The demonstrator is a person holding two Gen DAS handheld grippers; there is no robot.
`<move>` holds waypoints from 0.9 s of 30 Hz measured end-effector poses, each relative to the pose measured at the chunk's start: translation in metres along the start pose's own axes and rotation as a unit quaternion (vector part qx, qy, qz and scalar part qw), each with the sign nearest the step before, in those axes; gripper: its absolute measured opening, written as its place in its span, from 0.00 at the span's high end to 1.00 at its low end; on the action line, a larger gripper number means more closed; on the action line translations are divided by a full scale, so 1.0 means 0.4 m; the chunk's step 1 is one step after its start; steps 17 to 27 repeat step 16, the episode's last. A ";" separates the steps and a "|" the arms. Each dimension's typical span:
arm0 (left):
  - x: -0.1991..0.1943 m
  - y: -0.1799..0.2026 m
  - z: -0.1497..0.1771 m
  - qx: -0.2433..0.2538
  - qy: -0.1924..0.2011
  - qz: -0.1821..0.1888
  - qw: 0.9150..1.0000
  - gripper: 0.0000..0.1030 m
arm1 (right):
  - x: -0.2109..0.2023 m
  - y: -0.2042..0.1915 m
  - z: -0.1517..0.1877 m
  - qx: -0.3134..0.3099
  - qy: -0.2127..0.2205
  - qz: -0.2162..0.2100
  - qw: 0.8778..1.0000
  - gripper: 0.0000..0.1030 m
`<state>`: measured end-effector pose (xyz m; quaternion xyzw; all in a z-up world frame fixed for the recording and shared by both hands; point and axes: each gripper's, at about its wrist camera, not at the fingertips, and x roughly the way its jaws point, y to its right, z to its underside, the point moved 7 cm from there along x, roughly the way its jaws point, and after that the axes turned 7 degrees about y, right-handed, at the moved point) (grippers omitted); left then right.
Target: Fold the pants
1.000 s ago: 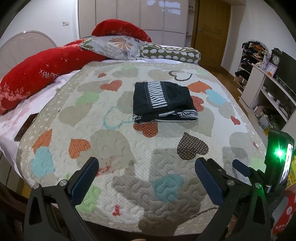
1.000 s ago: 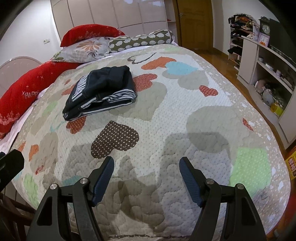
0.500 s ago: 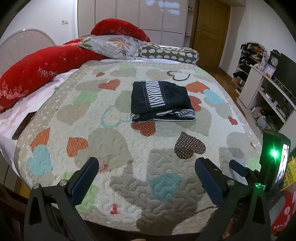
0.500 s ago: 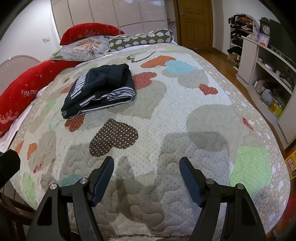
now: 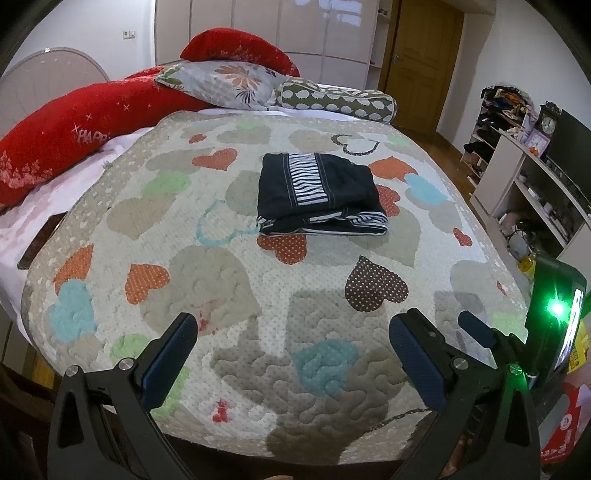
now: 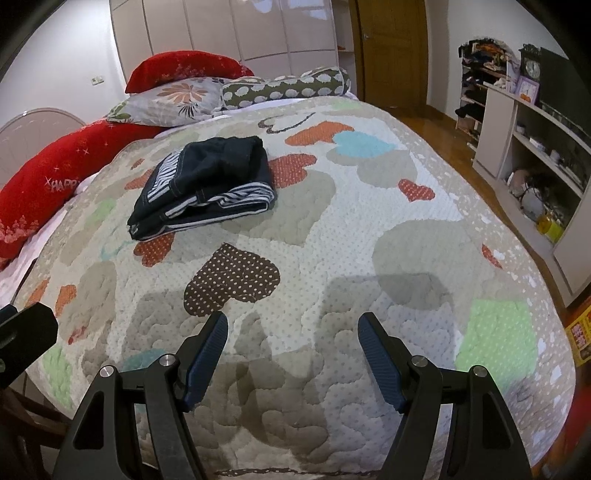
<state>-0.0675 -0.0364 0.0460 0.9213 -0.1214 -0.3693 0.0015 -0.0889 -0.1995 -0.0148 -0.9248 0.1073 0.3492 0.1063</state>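
The folded pants (image 5: 319, 195) are seen lying mid-quilt (image 5: 221, 288), well apart from the left gripper (image 5: 291, 356) and right gripper (image 6: 293, 356), both held wide and empty, while the shelves (image 6: 535, 147) hold items too small to identify.

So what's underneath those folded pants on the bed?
The pants lie on the heart-patterned quilt; an orange heart pokes out at their near edge. Whatever pattern sits directly beneath them is covered.

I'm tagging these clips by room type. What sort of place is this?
A home bedroom, most likely. A bed with a heart-patterned quilt fills the view, pillows are piled at its head, and tall wardrobe doors line the far wall. Folded pants lie on the quilt.
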 end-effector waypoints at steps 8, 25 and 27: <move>0.011 -0.003 0.010 -0.010 -0.012 0.010 1.000 0.00 | 0.006 0.002 0.008 0.001 -0.006 0.000 1.000 0.25; 0.043 -0.014 0.016 -0.027 -0.027 0.023 0.999 0.00 | 0.008 -0.014 0.009 -0.017 -0.002 -0.003 1.000 0.25; 0.043 -0.014 0.016 -0.027 -0.027 0.023 0.999 0.00 | 0.008 -0.014 0.009 -0.017 -0.002 -0.003 1.000 0.25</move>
